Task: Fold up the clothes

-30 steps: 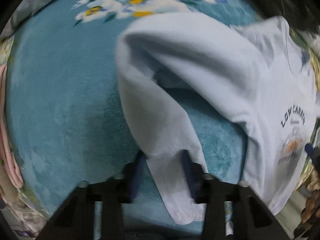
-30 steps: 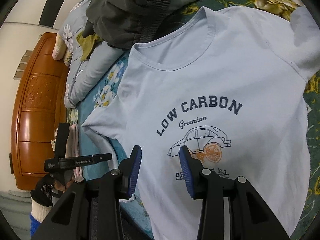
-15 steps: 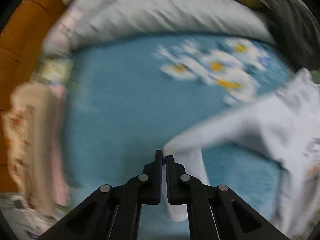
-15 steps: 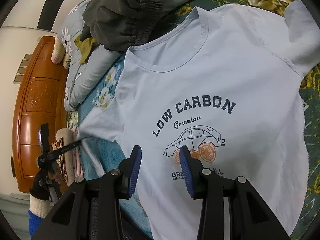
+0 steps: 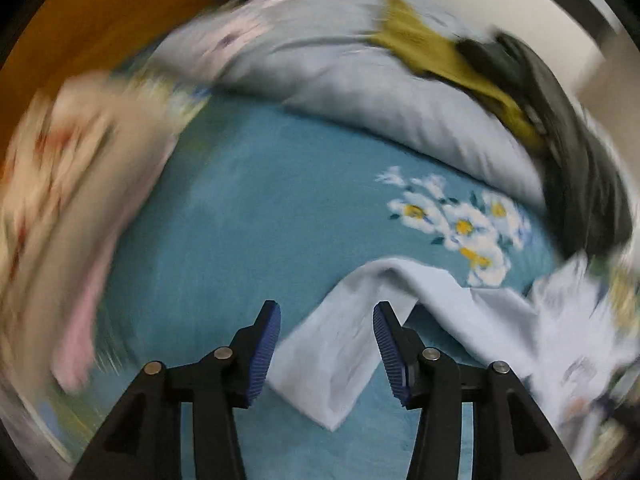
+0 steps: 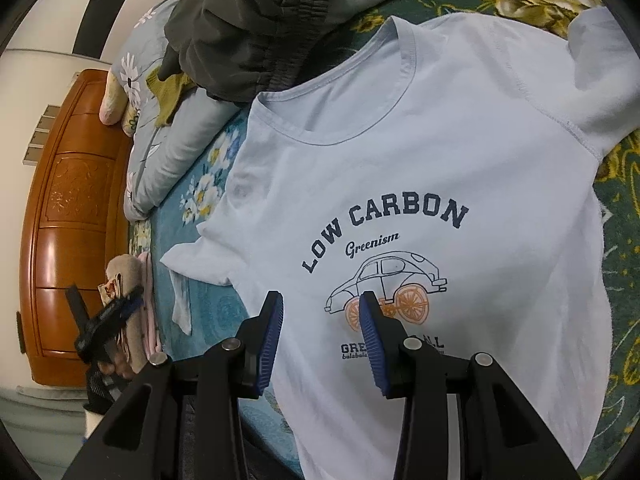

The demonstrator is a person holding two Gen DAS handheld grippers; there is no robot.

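A pale blue T-shirt [image 6: 440, 152] with a "LOW CARBON" car print lies face up on the bed. Its left sleeve [image 5: 332, 356] is stretched out flat on the teal blanket; it also shows in the right wrist view [image 6: 182, 304]. My left gripper [image 5: 326, 352] is open, jaws on either side of the sleeve and not holding it; it shows in the right wrist view [image 6: 108, 320] at the far left. My right gripper [image 6: 320, 340] is open and empty, hovering over the shirt's lower front near the print.
A teal blanket [image 5: 260, 220] with white flowers covers the bed. A grey-blue quilt [image 5: 380, 92], an olive garment [image 5: 436, 52] and dark grey clothes [image 6: 256, 28] are piled at the head. Folded beige and pink clothes [image 5: 68, 220] lie left. A wooden headboard [image 6: 60, 208] stands behind.
My left gripper shut on the sleeve, pulled it out to the left, and has now opened and let it go on the blanket. The right gripper barely moved.
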